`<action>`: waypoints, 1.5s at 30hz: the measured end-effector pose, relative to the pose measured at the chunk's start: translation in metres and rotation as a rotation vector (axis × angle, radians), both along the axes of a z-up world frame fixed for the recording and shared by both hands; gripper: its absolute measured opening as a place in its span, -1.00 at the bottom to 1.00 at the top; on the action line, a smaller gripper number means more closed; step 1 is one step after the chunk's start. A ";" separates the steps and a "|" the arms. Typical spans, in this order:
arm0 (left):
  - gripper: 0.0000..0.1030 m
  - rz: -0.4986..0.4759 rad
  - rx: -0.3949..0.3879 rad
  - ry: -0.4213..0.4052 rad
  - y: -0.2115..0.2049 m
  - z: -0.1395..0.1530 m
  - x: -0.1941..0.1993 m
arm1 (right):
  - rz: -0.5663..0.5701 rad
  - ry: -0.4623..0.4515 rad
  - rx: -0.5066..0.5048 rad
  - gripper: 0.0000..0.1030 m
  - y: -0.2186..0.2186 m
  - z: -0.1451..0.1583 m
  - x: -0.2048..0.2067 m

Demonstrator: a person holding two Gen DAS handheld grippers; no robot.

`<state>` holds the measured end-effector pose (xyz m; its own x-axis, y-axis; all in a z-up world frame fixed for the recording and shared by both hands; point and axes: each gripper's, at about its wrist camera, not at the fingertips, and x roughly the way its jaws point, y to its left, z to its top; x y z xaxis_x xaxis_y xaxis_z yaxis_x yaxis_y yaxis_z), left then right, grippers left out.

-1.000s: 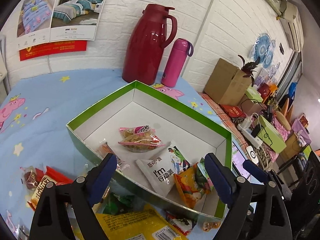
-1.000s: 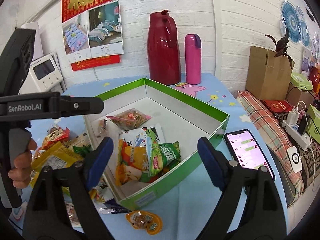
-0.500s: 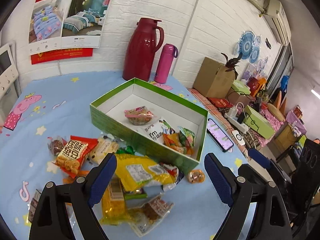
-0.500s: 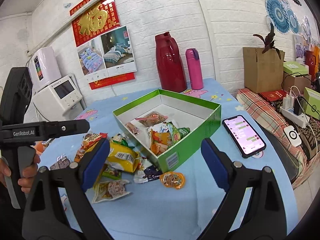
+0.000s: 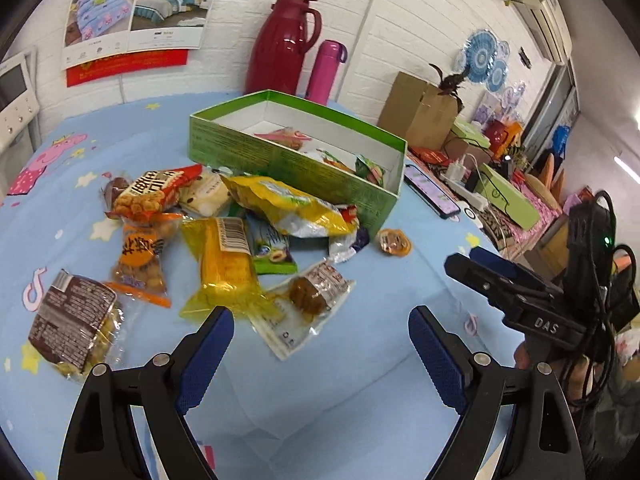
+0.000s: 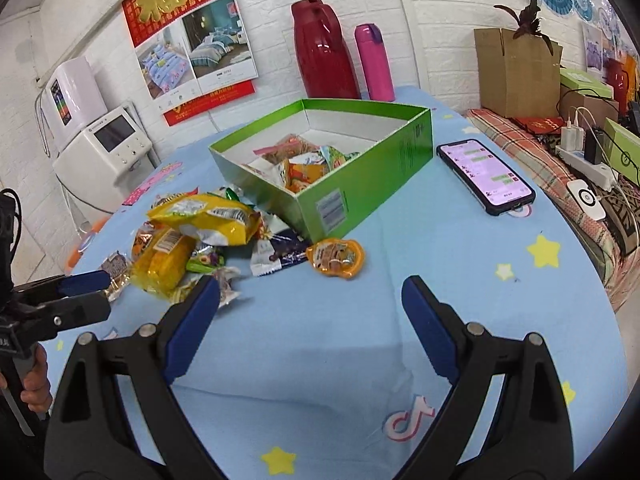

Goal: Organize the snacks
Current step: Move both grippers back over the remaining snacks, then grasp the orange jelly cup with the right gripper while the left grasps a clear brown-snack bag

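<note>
One label readable: "DAS" on right gripper [image 5: 486, 266].

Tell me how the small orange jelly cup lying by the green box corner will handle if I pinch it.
The small orange jelly cup looks like thin moulded plastic under a glossy film lid, so probably light and slippery. It lies flat on the blue tablecloth, so it is unlikely to roll. Hard squeezing might dent it.
</note>
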<state>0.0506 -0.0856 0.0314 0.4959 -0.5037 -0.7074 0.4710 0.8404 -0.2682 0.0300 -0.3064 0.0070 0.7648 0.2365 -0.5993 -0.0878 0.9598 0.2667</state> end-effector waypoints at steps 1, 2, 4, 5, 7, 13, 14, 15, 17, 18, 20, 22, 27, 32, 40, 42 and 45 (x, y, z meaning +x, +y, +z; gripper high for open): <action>0.76 -0.030 0.004 -0.003 -0.004 -0.002 -0.003 | 0.006 0.011 -0.007 0.77 0.001 -0.003 0.002; 0.76 -0.057 0.008 -0.004 -0.009 -0.003 -0.003 | 0.013 0.026 -0.012 0.71 0.001 -0.006 0.005; 0.76 -0.098 0.004 -0.013 -0.016 -0.005 -0.004 | 0.035 0.060 -0.022 0.63 0.002 -0.013 0.015; 0.76 -0.105 0.006 -0.018 -0.018 -0.006 -0.003 | 0.041 0.076 -0.027 0.59 0.001 -0.016 0.021; 0.75 -0.119 0.012 -0.029 -0.024 -0.007 0.002 | 0.040 0.113 -0.049 0.50 0.000 -0.022 0.033; 0.72 -0.132 0.076 -0.031 -0.042 -0.017 0.022 | 0.049 0.138 -0.103 0.49 0.003 -0.027 0.061; 0.71 -0.136 0.083 -0.024 -0.044 -0.020 0.026 | 0.052 0.139 -0.107 0.49 0.004 -0.028 0.065; 0.69 -0.138 0.091 -0.017 -0.046 -0.023 0.029 | 0.053 0.143 -0.113 0.46 0.004 -0.029 0.069; 0.66 -0.138 0.113 -0.008 -0.049 -0.029 0.035 | 0.050 0.158 -0.129 0.24 0.005 -0.032 0.075; 0.63 -0.141 0.121 -0.004 -0.050 -0.031 0.037 | 0.050 0.166 -0.132 -0.03 0.005 -0.034 0.077; 0.57 -0.144 0.129 0.007 -0.051 -0.035 0.042 | 0.047 0.179 -0.131 -0.32 0.003 -0.038 0.076; 0.53 -0.151 0.129 0.016 -0.053 -0.037 0.047 | 0.040 0.172 -0.135 -0.49 0.001 -0.038 0.072; 0.52 -0.173 0.160 0.021 -0.060 -0.045 0.053 | 0.035 0.161 -0.118 -0.52 -0.005 -0.036 0.060; 0.52 -0.181 0.161 0.029 -0.062 -0.047 0.057 | 0.031 0.138 -0.085 -0.52 -0.008 -0.031 0.049; -0.12 -0.182 0.218 0.036 -0.069 -0.058 0.059 | 0.023 0.136 -0.053 -0.52 -0.010 -0.032 0.041; -0.13 -0.178 0.211 0.040 -0.068 -0.058 0.055 | 0.021 0.133 -0.047 -0.52 -0.011 -0.032 0.037; -0.16 -0.168 0.172 0.054 -0.065 -0.053 0.047 | 0.029 0.122 -0.036 -0.52 -0.009 -0.028 0.032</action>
<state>0.0971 -0.1504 -0.0214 0.3747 -0.4457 -0.8130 0.5971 0.7868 -0.1561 0.0619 -0.3150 -0.0213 0.6789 0.2343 -0.6959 -0.0851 0.9664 0.2424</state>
